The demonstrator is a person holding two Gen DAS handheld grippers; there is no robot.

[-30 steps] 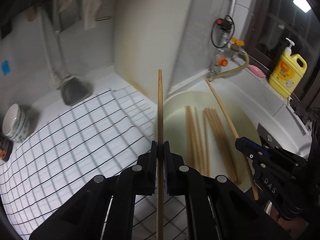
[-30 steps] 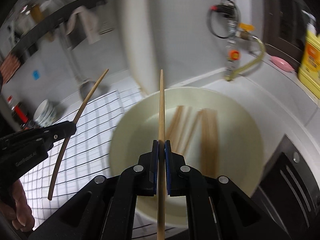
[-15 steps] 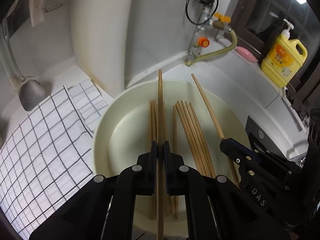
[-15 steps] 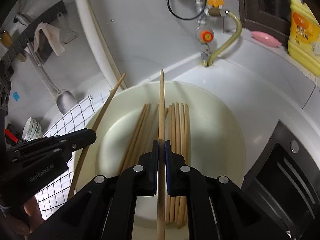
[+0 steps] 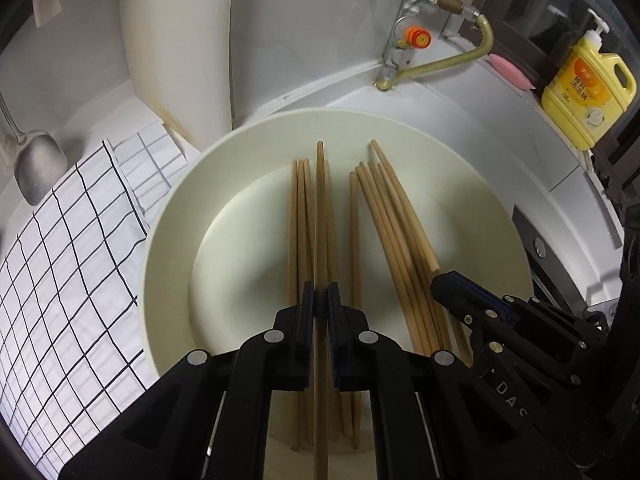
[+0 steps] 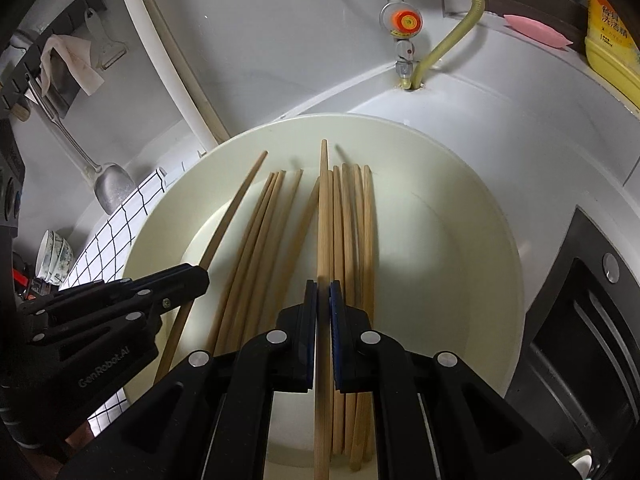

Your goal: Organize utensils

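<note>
counter (image 5: 460,96): white | on it: cream plate (image 5: 172,216), checked cloth (image 5: 60,264), yellow bottle (image 5: 588,92)

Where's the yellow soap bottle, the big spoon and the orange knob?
yellow soap bottle (image 5: 588,84), left wrist view, on its label.
big spoon (image 5: 38,170), left wrist view, on its metal bowl.
orange knob (image 6: 406,22), right wrist view, on its round face.

place: home kitchen | evidence: gas valve (image 6: 406,22), dish soap bottle (image 5: 588,92), hanging ladle (image 6: 110,190)

"GenRobot.AI" printed on the left gripper (image 6: 202,276); "DAS" showing on the right gripper (image 5: 436,280); yellow bottle (image 5: 586,92) label unreadable.
</note>
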